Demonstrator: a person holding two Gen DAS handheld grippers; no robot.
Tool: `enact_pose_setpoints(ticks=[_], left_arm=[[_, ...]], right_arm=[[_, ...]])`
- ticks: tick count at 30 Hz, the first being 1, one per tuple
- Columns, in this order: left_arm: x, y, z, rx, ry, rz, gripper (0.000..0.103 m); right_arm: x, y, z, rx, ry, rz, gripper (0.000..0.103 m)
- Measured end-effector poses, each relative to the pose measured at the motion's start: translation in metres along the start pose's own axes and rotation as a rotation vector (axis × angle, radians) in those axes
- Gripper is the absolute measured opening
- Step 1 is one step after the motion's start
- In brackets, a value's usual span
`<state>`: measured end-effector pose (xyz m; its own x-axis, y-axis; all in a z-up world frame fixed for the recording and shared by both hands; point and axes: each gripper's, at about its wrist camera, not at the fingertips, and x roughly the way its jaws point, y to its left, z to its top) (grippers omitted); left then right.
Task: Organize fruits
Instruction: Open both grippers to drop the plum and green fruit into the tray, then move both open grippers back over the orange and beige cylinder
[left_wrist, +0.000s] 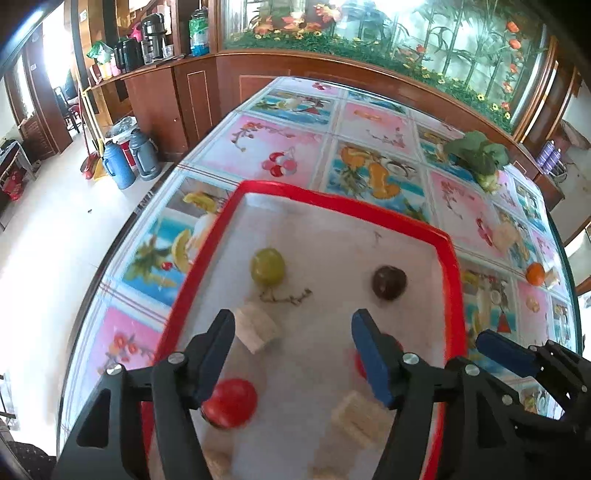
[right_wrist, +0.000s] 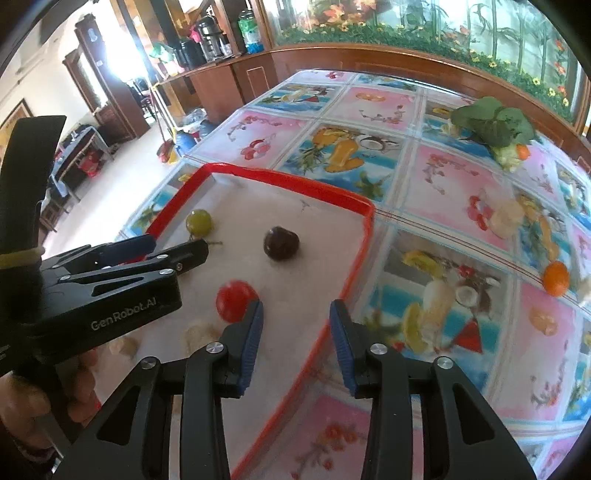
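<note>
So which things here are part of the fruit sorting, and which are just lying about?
Job:
tray
green grape
dark fruit
red tomato
orange, out on the table
left gripper, open
right gripper, open

Lying about:
leafy greens
flasks on the floor
kettles on the counter

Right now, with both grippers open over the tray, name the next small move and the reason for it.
Probably swing the right gripper rightward toward the orange fruit. It lies on the tablecloth outside the red tray, where the green grape, dark fruit and red fruit already sit. The gripper is open, holds nothing and is the nearer one.
</note>
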<state>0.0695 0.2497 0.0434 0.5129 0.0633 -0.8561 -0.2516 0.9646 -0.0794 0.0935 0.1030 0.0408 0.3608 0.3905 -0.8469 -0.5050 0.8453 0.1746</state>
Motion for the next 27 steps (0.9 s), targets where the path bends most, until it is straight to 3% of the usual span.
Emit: enact_pose_setpoints(ticks=[6, 14, 22, 27], left_arm=[[-0.011, -0.03, -0.011, 0.026, -0.006, -0.015, 0.071], [-0.019, -0.107, -0.021, 0.139, -0.008, -0.055, 0.074], [-0.007, -0.191, -0.023, 0.252, 0.028, -0.1, 0.077], [0.009, -0.239, -0.022, 0.304, 0.063, -0.149, 0.081]], right_arm=[[-0.02, -0.016, -0.023, 0.004, -0.001, 0.004, 0.038], [-0.041, -0.071, -0.056, 0.085, 0.003, -0.02, 0.038], [-0.068, -0.169, -0.072, 0.235, -0.032, -0.093, 0.039], [-0.083, -0.242, -0.062, 0.307, -0.079, -0.149, 0.039]])
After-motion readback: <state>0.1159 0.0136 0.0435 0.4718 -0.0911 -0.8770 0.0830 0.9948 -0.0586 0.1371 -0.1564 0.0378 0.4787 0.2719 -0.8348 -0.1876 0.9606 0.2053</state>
